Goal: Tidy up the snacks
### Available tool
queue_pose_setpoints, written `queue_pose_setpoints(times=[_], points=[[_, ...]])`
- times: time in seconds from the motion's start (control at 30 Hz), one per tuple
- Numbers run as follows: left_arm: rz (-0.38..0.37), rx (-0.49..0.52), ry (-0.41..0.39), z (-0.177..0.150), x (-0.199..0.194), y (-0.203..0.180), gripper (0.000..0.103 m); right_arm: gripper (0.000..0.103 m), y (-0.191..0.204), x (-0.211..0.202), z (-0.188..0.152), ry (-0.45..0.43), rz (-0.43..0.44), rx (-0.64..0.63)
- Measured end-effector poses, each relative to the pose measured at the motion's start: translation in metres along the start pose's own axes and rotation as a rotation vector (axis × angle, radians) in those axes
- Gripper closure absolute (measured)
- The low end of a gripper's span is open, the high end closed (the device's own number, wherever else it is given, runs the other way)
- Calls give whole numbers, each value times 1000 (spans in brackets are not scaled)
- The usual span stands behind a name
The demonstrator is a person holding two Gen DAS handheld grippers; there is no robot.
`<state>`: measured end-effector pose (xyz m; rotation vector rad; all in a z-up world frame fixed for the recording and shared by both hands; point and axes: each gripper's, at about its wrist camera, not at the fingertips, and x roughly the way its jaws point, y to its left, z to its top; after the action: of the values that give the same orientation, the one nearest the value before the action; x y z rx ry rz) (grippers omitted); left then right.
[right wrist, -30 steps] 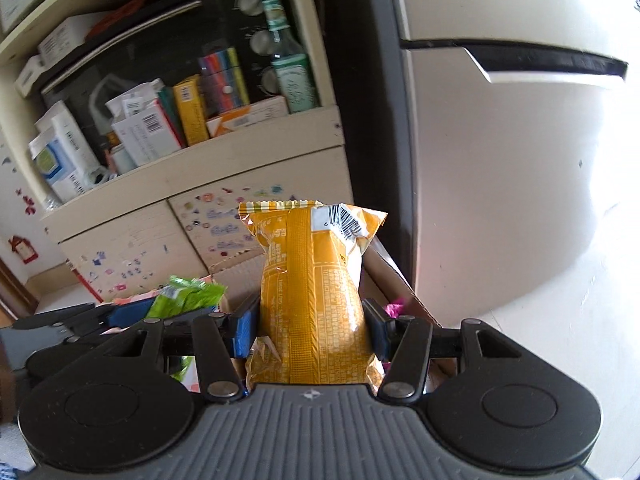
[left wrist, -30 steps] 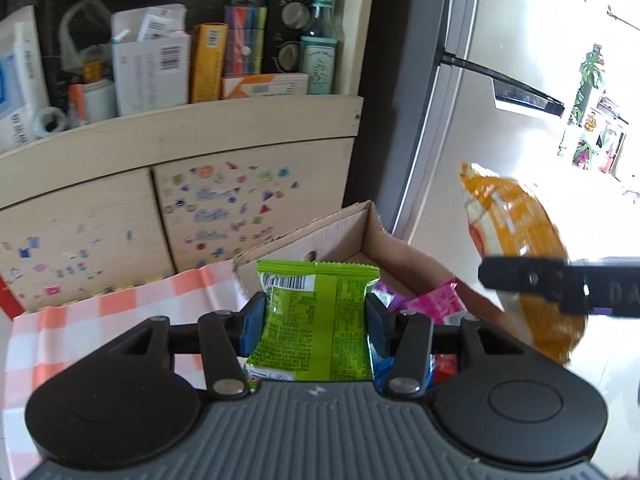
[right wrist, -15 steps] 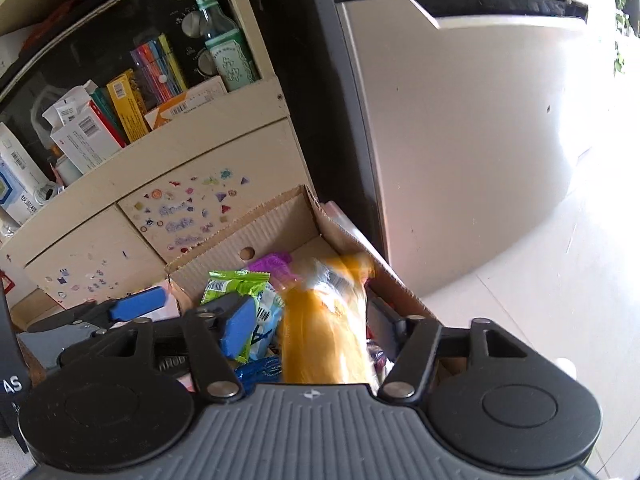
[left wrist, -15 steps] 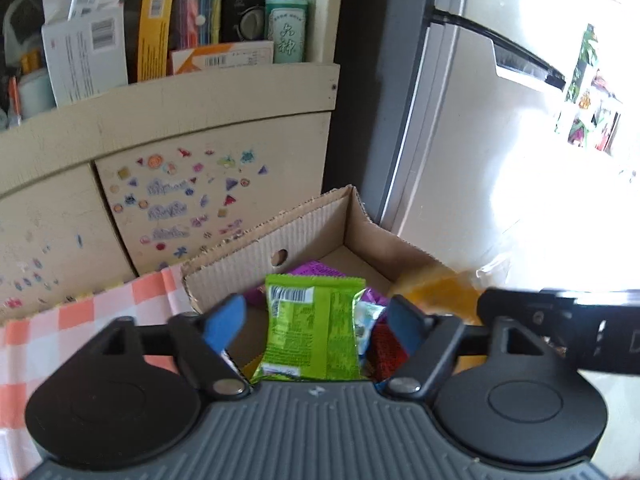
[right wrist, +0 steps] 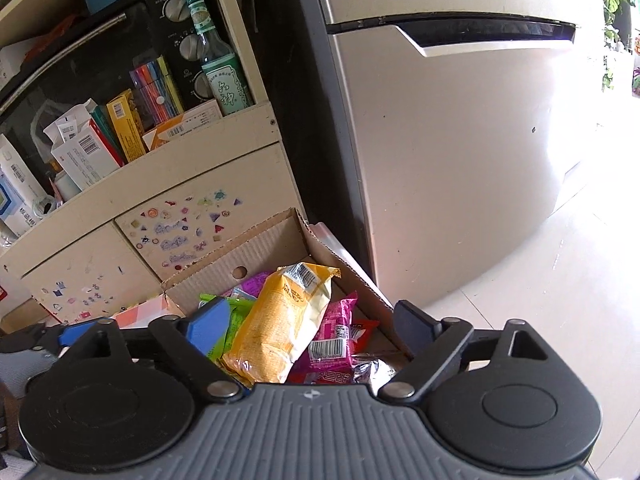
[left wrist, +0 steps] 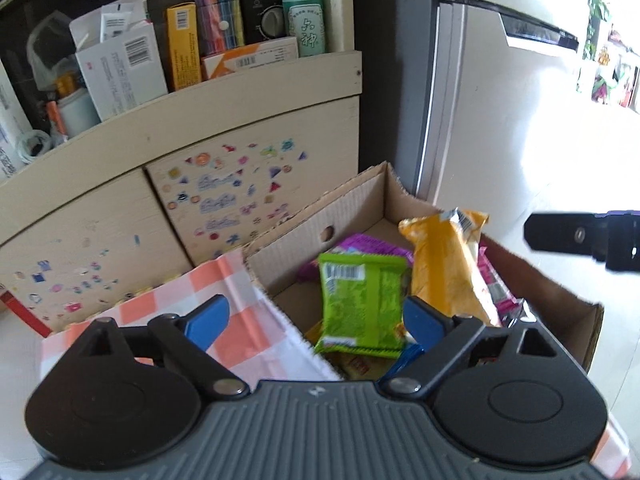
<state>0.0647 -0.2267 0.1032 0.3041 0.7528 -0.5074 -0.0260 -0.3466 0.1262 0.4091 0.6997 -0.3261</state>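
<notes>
Up close, both grippers have jaws spread wide w/ nothing between the pads. Left gripper (left wrist: 316, 320) hangs over the near-left edge of the box (left wrist: 288, 236), its left blue pad (left wrist: 208, 320) above the checked cloth (left wrist: 224, 280), its right pad over the snacks. Right gripper (right wrist: 312, 328) sits above the box too, jaws released, blue pads either side of the pile w/o touching any packet as far as can be told. Inside the box: green pack (left wrist: 362, 304) lies face-down, barcode toward the far end, on top of other wrappers; orange bag (left wrist: 448, 264) leans beside it on the right, top end pointing to the far wall. From the right wrist view the orange bag (right wrist: 280, 328) rests diagonally across the pile, green pack (right wrist: 232, 320) mostly hidden behind the left pad, pink pack (right wrist: 332, 340) just right of the bag and partly under it. Purple pack (left wrist: 368, 244) peeks out behind the green one, near the far wall w/ its round hole. Cloth covers the surface left of the box and touches its left wall. Beyond: cream cabinet (left wrist: 180, 176) w/ small stickers on the doors, shelf above it crowded w/ cartons and a green bottle (left wrist: 306, 28). Fridge (right wrist: 440, 160) stands right of the cabinet, close behind the box's far-right corner.
</notes>
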Motion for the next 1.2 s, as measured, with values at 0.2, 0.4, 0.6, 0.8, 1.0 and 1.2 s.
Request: queue_pose_setpoints(times=[0.2, 0.4, 0.6, 0.8, 1.0, 1.2], points=[[5, 6, 23, -4, -4, 6, 5, 4, 6, 5, -4, 30, -48, -58], [-8, -30, 32, -4, -1, 10, 2, 0, 11, 8, -10, 44, -103, -112], [-16, -1, 47, -8, 4, 6, 2, 0, 14, 18, -15, 81, -171, -145], [-22, -24, 75, -7, 10, 8, 1, 0, 17, 25, -22, 107, -231, -179], [-8, -68, 110, -8, 16, 15, 1, 0, 20, 30, -25, 127, -256, -194], [7, -53, 115, -9, 19, 11, 1, 0, 23, 32, -27, 134, -267, -198]])
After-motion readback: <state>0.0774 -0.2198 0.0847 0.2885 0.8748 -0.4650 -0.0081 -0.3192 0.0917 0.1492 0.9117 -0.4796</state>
